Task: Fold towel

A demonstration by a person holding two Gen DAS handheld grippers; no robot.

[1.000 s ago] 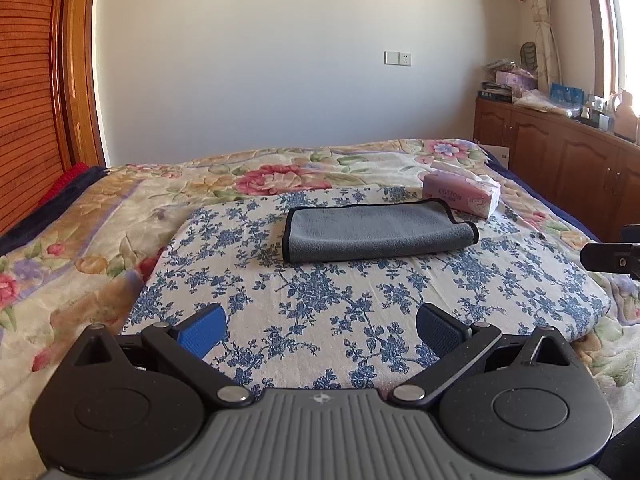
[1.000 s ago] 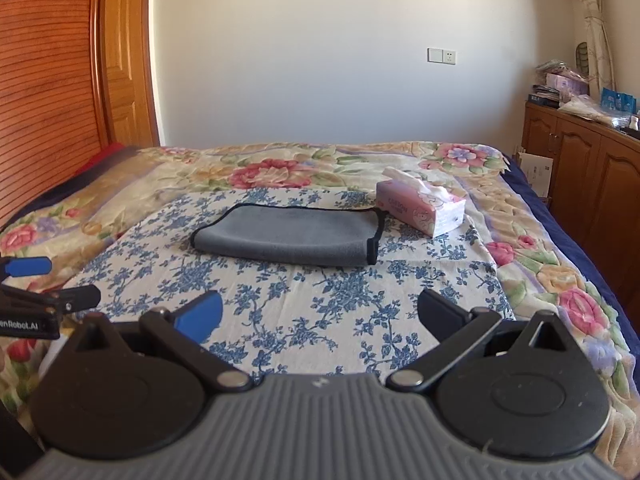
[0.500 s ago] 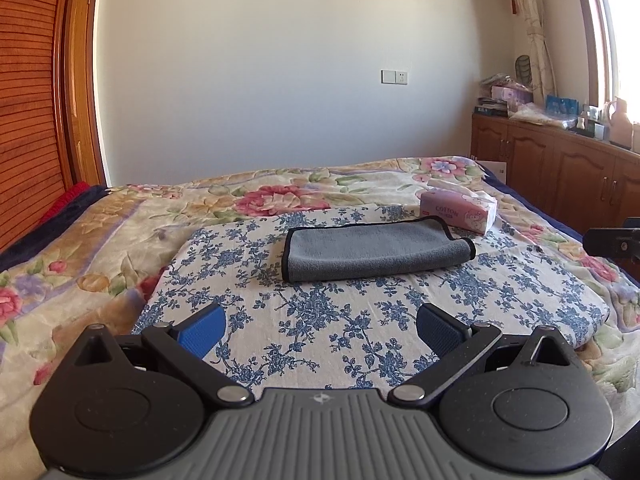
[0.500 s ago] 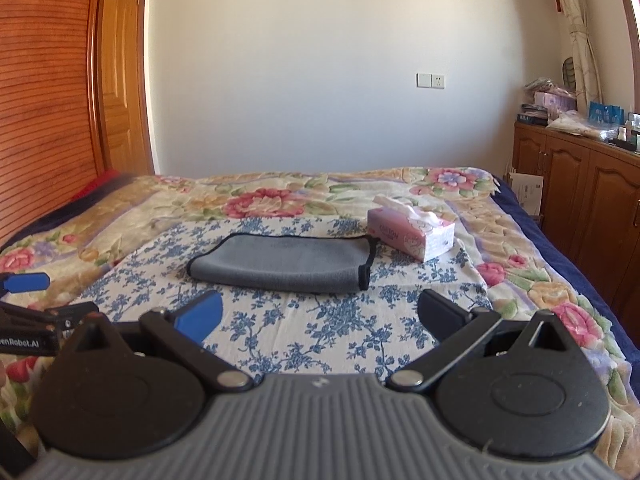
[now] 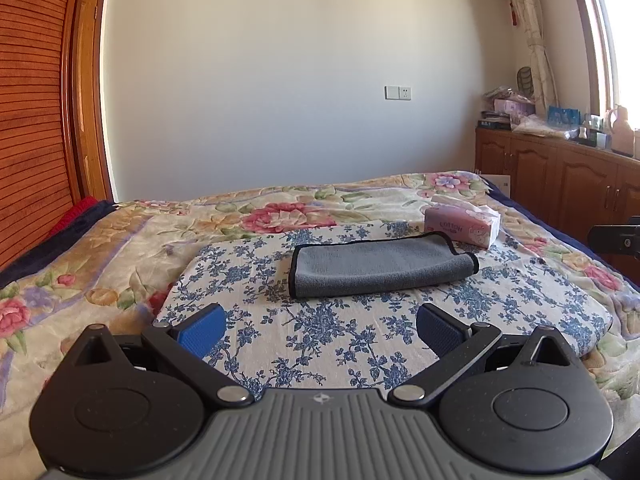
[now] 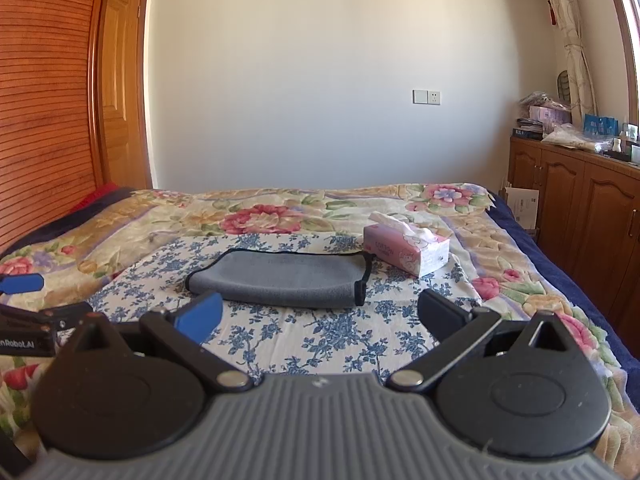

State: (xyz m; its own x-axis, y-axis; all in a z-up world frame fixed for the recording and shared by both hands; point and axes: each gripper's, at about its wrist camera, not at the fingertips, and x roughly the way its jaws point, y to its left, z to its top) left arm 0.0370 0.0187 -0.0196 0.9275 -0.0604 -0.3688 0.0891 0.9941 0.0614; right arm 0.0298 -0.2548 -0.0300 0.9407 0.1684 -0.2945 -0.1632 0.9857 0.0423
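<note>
Both tools, left (image 5: 318,322) & right (image 6: 320,312), gaped wide, empty; towel (image 5: 380,266) already folded. Risk: regrabbing could undo layers or bump tissue box (image 6: 406,250).

The tissue box (image 5: 461,225) reads "COTTON"; the left gripper (image 6: 24,334) seems to read "nRobot.AI".

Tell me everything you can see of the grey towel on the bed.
The grey towel is a soft, fleecy-looking cloth with a thin black trim. It lies already folded over, a flat long rectangle with a rounded fold along its near edge, resting on the blue-flowered cloth. The pink tissue box sits close behind its right end. Neither gripper touches it.
</note>
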